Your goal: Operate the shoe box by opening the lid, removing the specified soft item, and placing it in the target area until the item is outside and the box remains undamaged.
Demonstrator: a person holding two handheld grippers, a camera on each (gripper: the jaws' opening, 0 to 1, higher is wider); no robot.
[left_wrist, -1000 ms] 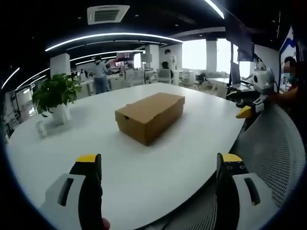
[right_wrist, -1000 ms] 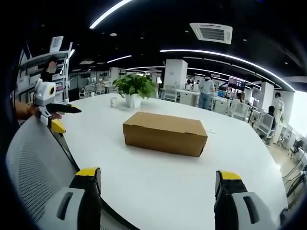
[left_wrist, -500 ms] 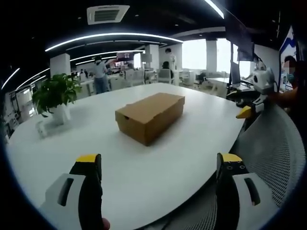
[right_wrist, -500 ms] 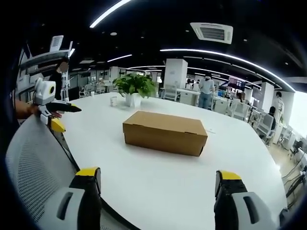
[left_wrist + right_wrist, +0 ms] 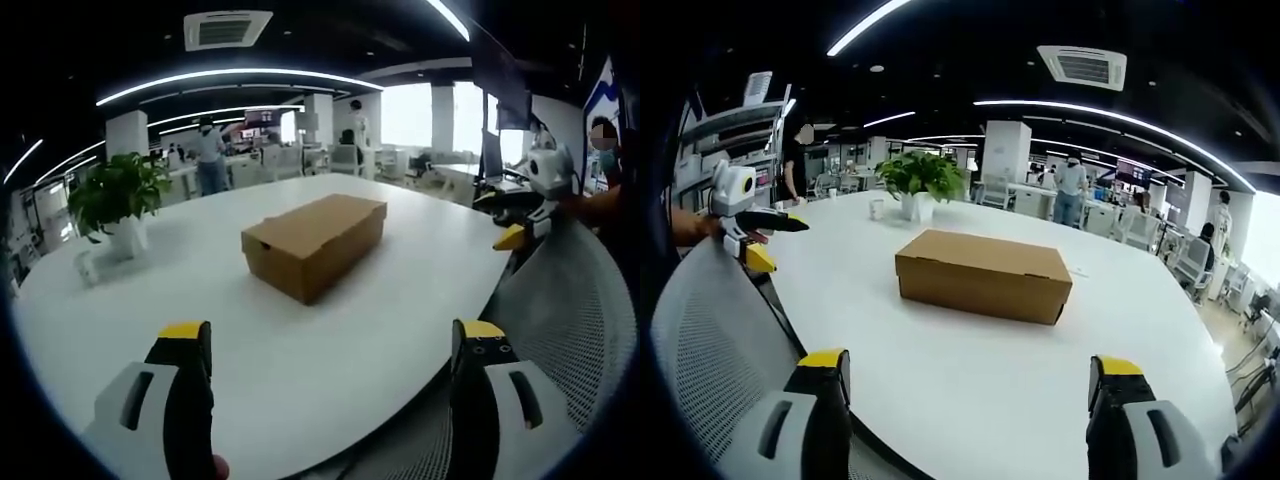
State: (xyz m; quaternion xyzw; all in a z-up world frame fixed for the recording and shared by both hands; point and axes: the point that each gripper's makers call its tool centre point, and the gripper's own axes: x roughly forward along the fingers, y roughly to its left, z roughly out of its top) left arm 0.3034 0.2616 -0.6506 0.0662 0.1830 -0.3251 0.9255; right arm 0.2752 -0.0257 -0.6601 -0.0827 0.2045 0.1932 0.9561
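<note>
A closed brown cardboard shoe box [image 5: 313, 243] lies in the middle of a big white oval table [image 5: 200, 300]; the right gripper view shows the same box [image 5: 983, 275] side-on, lid down. My left gripper [image 5: 330, 350] hangs open over the near table edge, well short of the box. My right gripper [image 5: 965, 385] is open too, at another edge of the table [image 5: 970, 380], nothing between its jaws. The right gripper [image 5: 530, 215] shows at the far right of the left gripper view, and the left gripper [image 5: 745, 225] at the far left of the right gripper view.
A potted green plant [image 5: 115, 200] with a small white cup [image 5: 85, 268] beside it stands on the table's far side, seen as plant [image 5: 922, 185] in the right gripper view. A grey mesh chair back [image 5: 570, 320] sits close by. People stand among desks behind.
Both views have barely shifted. A person has walked into the far left background of the right gripper view. The box and both grippers hold their places.
</note>
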